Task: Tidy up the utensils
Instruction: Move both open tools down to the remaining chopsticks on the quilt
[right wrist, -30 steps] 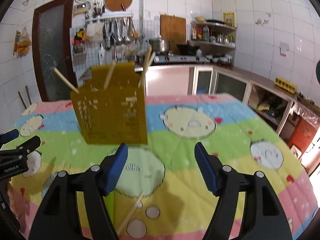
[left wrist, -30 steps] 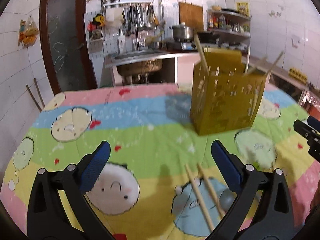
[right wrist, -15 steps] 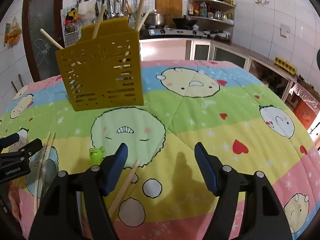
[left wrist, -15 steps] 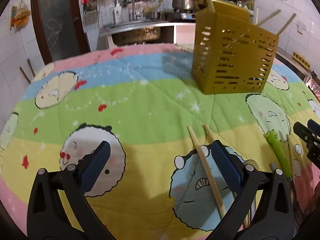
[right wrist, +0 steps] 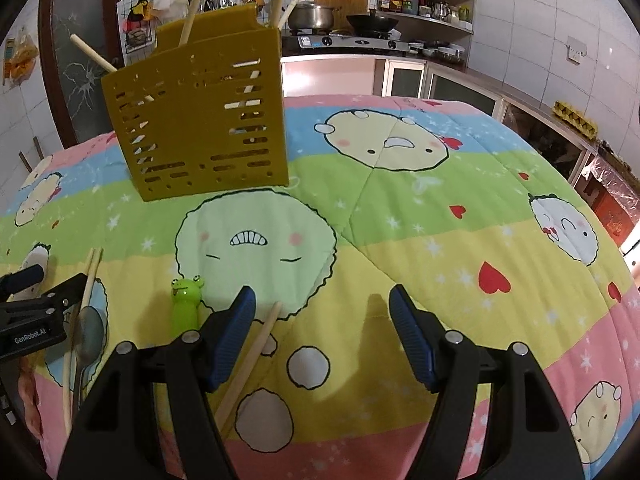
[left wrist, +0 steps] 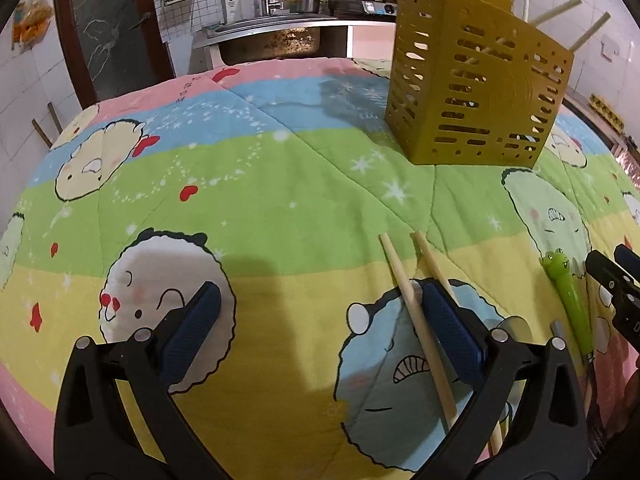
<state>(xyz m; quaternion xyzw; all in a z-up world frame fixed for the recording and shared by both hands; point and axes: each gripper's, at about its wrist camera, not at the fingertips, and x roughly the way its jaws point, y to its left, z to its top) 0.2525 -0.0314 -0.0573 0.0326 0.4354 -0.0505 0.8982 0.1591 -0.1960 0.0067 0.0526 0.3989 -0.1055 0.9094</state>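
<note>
A yellow slotted utensil holder (left wrist: 474,84) stands on the quilt-covered table with several chopsticks in it; it also shows in the right wrist view (right wrist: 200,120). My left gripper (left wrist: 320,320) is open low over the quilt; a chopstick (left wrist: 416,324) lies just inside its right finger, a second chopstick (left wrist: 430,258) passes under that finger. A green frog-handled utensil (left wrist: 568,296) lies to the right. My right gripper (right wrist: 324,328) is open; a single chopstick (right wrist: 252,356) lies by its left finger. The frog utensil (right wrist: 186,306) and a metal spoon (right wrist: 90,340) lie left of it.
The cartoon-print quilt (right wrist: 400,208) covers the whole table. Behind it are a sink (left wrist: 272,38), a stove with pots (right wrist: 320,20) and shelves. The left gripper's body (right wrist: 32,320) shows at the left edge of the right wrist view.
Both grippers have dropped and tilted down toward the quilt. The chopsticks, the frog utensil and the spoon have come into closer view. Both stay open.
</note>
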